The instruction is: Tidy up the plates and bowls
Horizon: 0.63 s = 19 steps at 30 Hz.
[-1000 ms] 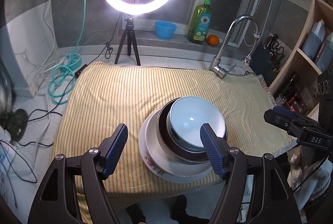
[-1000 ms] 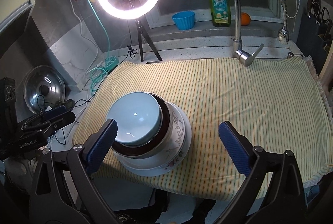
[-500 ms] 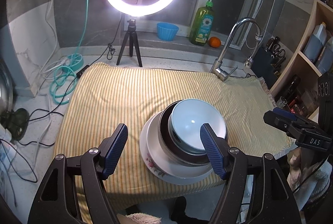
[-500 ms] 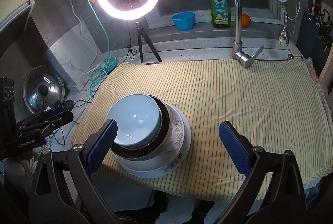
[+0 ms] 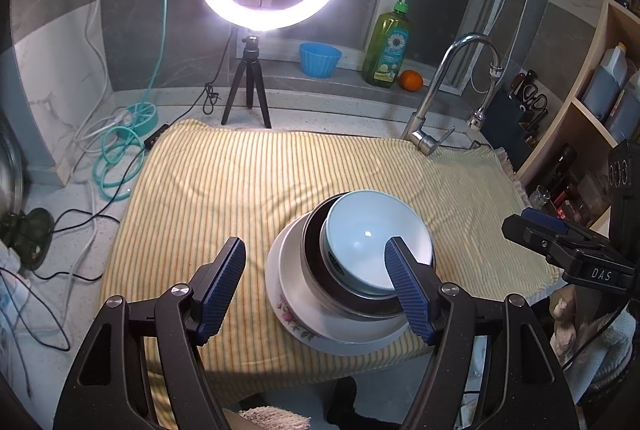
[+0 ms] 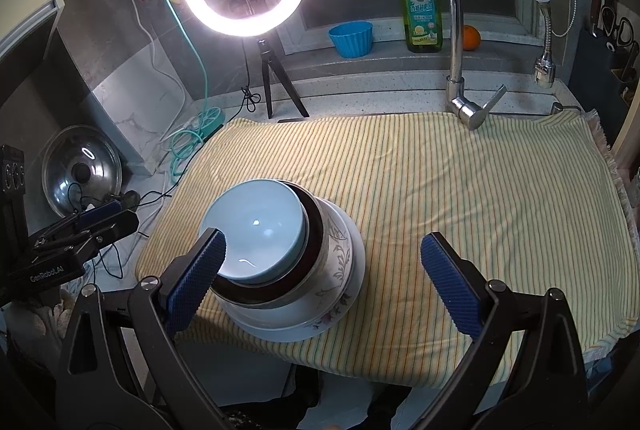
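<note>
A stack stands near the front edge of the yellow striped cloth: a floral white plate at the bottom, a dark-rimmed bowl on it, and a pale blue bowl on top. The stack also shows in the right wrist view, with the pale blue bowl, the dark-rimmed bowl and the plate. My left gripper is open and empty, held in front of the stack. My right gripper is open and empty, also in front of the stack.
A ring light on a tripod stands behind the cloth. A faucet rises at the back right. A blue cup, soap bottle and orange sit on the ledge. Cables and a pot lid lie left.
Both grippers have drawn back and up a little from the stack, staying open. The stack has not moved.
</note>
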{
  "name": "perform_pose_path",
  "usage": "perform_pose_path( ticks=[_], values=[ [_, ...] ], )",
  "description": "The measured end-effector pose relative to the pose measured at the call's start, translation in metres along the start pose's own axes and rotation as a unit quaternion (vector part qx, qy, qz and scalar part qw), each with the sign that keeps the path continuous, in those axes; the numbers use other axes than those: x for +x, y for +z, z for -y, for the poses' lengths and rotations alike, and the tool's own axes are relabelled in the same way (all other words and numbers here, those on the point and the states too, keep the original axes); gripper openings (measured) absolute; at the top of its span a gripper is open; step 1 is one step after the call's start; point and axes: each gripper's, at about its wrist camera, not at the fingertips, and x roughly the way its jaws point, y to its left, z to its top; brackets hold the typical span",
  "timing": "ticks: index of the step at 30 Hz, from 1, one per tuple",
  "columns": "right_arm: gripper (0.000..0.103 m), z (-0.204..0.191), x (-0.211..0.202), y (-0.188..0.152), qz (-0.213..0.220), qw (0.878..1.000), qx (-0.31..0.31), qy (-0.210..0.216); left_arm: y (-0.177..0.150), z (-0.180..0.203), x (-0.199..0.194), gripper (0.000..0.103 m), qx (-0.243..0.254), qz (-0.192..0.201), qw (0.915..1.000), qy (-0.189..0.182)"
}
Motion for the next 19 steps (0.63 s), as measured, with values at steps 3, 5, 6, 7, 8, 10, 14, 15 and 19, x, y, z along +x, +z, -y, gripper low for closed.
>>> perform_pose_path(
  ticks=[3,5,6,7,8,10,14,15,19],
  values=[
    [0.100,0.0002,0.0006,-0.0001,-0.001,1.000,0.000,0.000,0.0000,0.0001,-0.0001,0.072,0.001,0.000,1.0000,0.000],
    [0.100,0.0001,0.0011,-0.0012,-0.002,1.000,0.001,0.000,0.0000,0.0000,0.0000,0.072,0.000,0.000,1.0000,0.000],
    [0.100,0.0001,0.0012,-0.0019,-0.002,1.000,0.001,0.000,0.0001,0.0001,0.0002,0.072,0.000,0.000,1.0000,0.000],
    [0.100,0.0002,0.0009,-0.0024,-0.002,1.000,0.000,0.000,0.0000,0.0001,0.0001,0.072,0.000,0.000,1.0000,0.000],
    [0.100,0.0000,0.0013,-0.0022,-0.002,1.000,0.000,0.000,0.0000,0.0002,-0.0001,0.072,0.000,0.000,1.0000,0.000],
    [0.100,0.0000,0.0014,-0.0021,-0.002,1.000,0.001,0.000,0.0000,0.0003,0.0002,0.072,0.000,-0.001,1.0000,0.000],
    [0.100,0.0001,0.0017,-0.0019,-0.003,1.000,0.000,0.000,0.0006,0.0006,0.0008,0.072,0.001,0.004,1.0000,0.001],
    [0.100,0.0004,0.0018,-0.0021,-0.003,1.000,0.001,0.000,0.0011,0.0008,0.0010,0.072,0.003,0.006,1.0000,0.003],
    [0.100,0.0023,0.0044,-0.0027,-0.007,1.000,0.005,0.000,0.0027,-0.0017,0.0030,0.072,-0.002,0.005,1.0000,0.003]
  ],
)
